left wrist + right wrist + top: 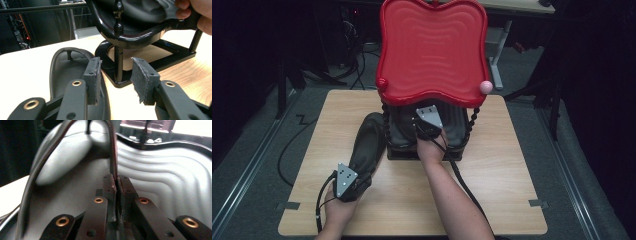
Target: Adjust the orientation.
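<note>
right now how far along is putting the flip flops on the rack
About halfway, by the look of it. In hand: the right claw is shut on the edge of one flip flop lying on the lower shelf under the red top tray. Left: the second flip flop lies on the table beside the rack, with the left claw open at its heel end, not gripping.
</note>
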